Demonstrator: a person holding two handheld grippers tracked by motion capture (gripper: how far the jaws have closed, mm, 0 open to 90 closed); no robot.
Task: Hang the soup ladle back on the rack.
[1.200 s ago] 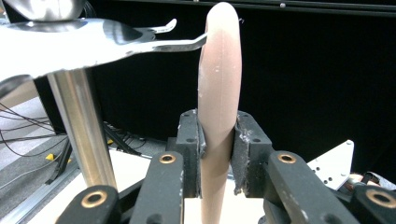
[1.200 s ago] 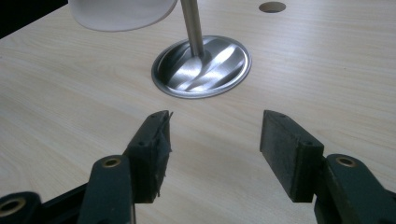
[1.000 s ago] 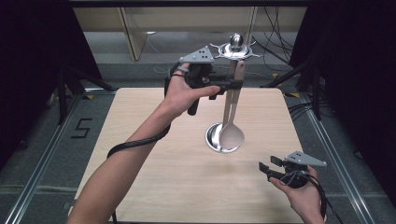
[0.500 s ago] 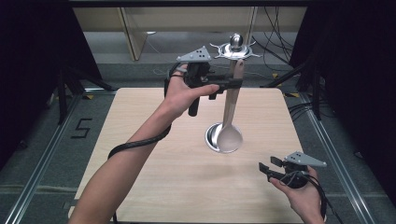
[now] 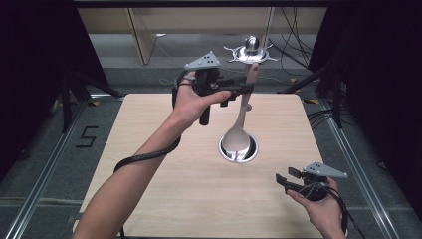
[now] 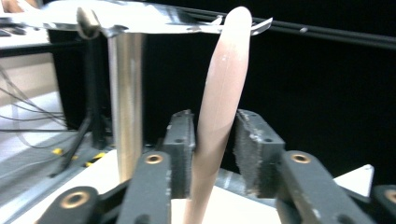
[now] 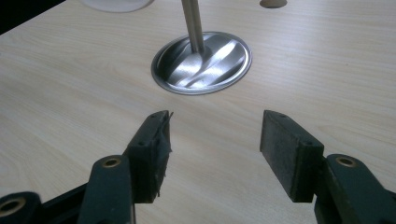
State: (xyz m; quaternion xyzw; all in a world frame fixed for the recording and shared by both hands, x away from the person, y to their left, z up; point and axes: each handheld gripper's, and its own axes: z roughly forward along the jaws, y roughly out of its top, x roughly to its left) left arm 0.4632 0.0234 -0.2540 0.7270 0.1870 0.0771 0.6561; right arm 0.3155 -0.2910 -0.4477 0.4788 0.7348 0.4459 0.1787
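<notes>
Jaws of the left gripper (image 5: 239, 89) close on the upper handle of a pale wooden spoon (image 5: 241, 122), the two black pads pressing its sides in the left gripper view, where the spoon's (image 6: 219, 116) tip rises above them. The left hand (image 5: 191, 102) holds the gripper raised above the far half of the surface (image 5: 164, 164), forearm stretched forward from the near left corner, with a black cable looping under it. From the jaws the spoon hangs almost upright, bowl down, over the round steel base (image 5: 239, 148) of a metal stand. The stand's polished post (image 6: 127, 102) rises just beside the jaws, and its spiked top plate (image 5: 251, 52) sits just beyond and above them.

Jaws of the right gripper (image 5: 288, 180) stand wide apart, gripping nothing, low over the near right part of the surface. The right hand (image 5: 318, 204) holds it level, close to the near edge, jaws aimed toward the stand. In the right gripper view bare wood lies between the spread jaws (image 7: 215, 154) and the base (image 7: 201, 63) ahead of them.

Open wood surrounds the base on every side; the widest stretch lies left of the right jaws and below the left ones.
</notes>
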